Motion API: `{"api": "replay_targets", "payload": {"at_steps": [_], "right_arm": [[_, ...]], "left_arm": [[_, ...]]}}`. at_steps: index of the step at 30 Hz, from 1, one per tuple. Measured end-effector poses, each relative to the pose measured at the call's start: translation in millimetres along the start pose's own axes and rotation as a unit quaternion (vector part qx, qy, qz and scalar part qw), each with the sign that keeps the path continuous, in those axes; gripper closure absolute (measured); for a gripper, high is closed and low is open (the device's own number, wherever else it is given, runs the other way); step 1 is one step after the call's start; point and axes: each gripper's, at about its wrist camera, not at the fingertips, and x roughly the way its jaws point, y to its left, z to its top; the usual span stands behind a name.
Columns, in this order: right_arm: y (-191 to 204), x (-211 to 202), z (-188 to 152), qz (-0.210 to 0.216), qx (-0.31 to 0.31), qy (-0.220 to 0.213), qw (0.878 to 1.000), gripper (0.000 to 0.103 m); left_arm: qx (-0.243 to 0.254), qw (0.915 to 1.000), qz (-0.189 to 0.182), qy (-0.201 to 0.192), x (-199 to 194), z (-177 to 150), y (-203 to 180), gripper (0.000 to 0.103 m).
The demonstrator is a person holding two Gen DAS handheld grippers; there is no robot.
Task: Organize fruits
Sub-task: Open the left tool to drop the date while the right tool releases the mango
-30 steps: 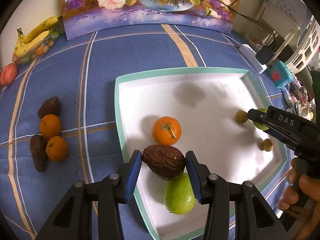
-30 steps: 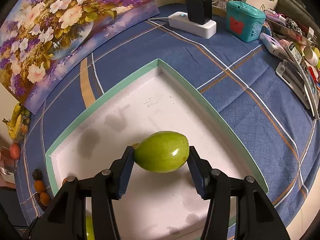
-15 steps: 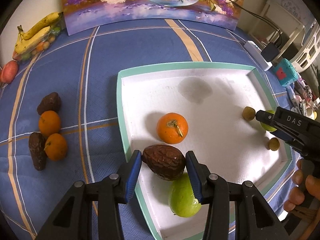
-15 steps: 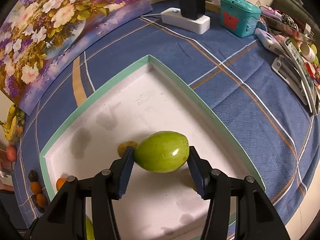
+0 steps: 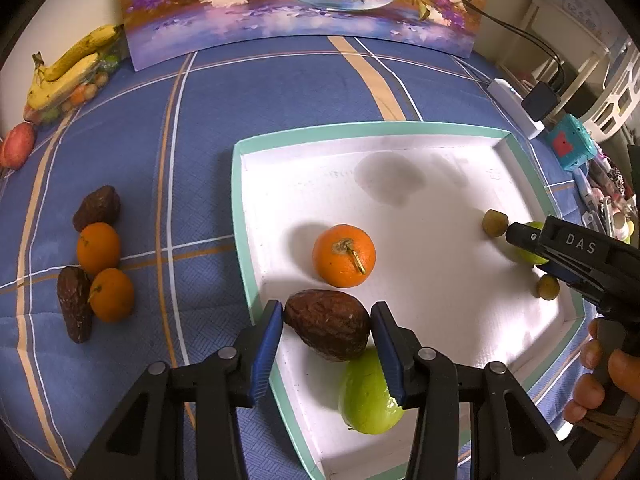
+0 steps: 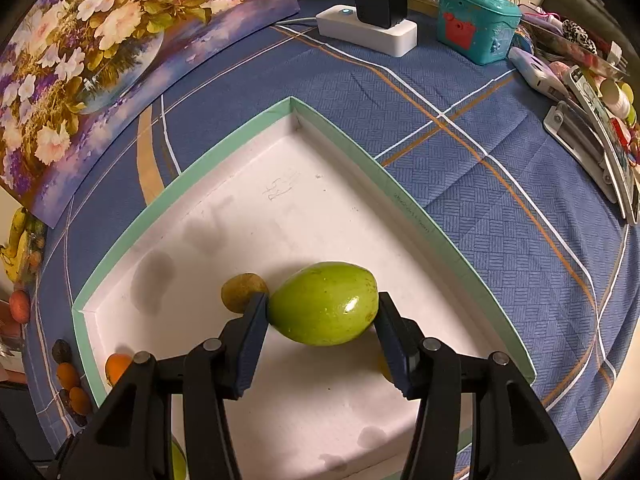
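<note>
The tray (image 5: 240, 216) has slid nearer in both views while each fruit kept its place between its jaws, so both are probably about to be set down. The left gripper (image 5: 326, 320) clamps a brown avocado (image 5: 328, 322) over the tray's near-left edge; the right gripper (image 6: 322, 314) clamps a green mango (image 6: 326, 304) above its right part, beside a small brown fruit (image 6: 240, 290).
</note>
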Motion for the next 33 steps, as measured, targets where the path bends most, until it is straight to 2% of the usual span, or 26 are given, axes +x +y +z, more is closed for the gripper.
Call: {"api": "replay_targets", "payload": {"at_steps": [4, 10, 16, 24, 27, 29, 31, 33], "right_arm": [[1.7, 0.9, 0.2, -0.004, -0.001, 0.001, 1.000, 0.048], [3.6, -2.2, 0.8, -0.008, -0.004, -0.005, 1.000, 0.048], [10.2, -24.4, 3.6, -0.004, -0.015, -0.038, 0.999, 0.048], [32.5, -49.0, 2.1, 0.010, -0.042, -0.059, 0.997, 0.048], [39.6, -53.9, -1.1, 0.016, -0.052, -0.059, 0.997, 0.047], [47.9, -53.3, -5.3, 0.016, -0.066, -0.058, 0.996, 0.046], [54.8, -51.7, -8.5, 0.016, -0.076, -0.056, 0.995, 0.035], [63.3, -48.1, -13.6, 0.019, -0.091, -0.050, 0.994, 0.031]], "left_arm": [[-0.002, 1.0000, -0.005, 0.001, -1.5, 0.2, 0.3, 0.048], [-0.002, 0.9999, -0.009, -0.004, -7.6, 2.0, -0.4, 0.048], [-0.013, 0.9993, -0.018, -0.031, -28.2, 5.9, 6.1, 0.047], [-0.064, 0.9964, -0.014, -0.054, -46.9, 12.5, 36.3, 0.041], [-0.092, 0.9941, -0.004, -0.058, -51.3, 13.3, 54.3, 0.036], [-0.110, 0.9921, 0.004, -0.059, -53.5, 12.9, 66.9, 0.030], [-0.131, 0.9896, 0.013, -0.057, -51.5, 13.8, 79.5, 0.028], [-0.154, 0.9861, 0.027, -0.056, -49.8, 12.7, 92.3, 0.020]]}}
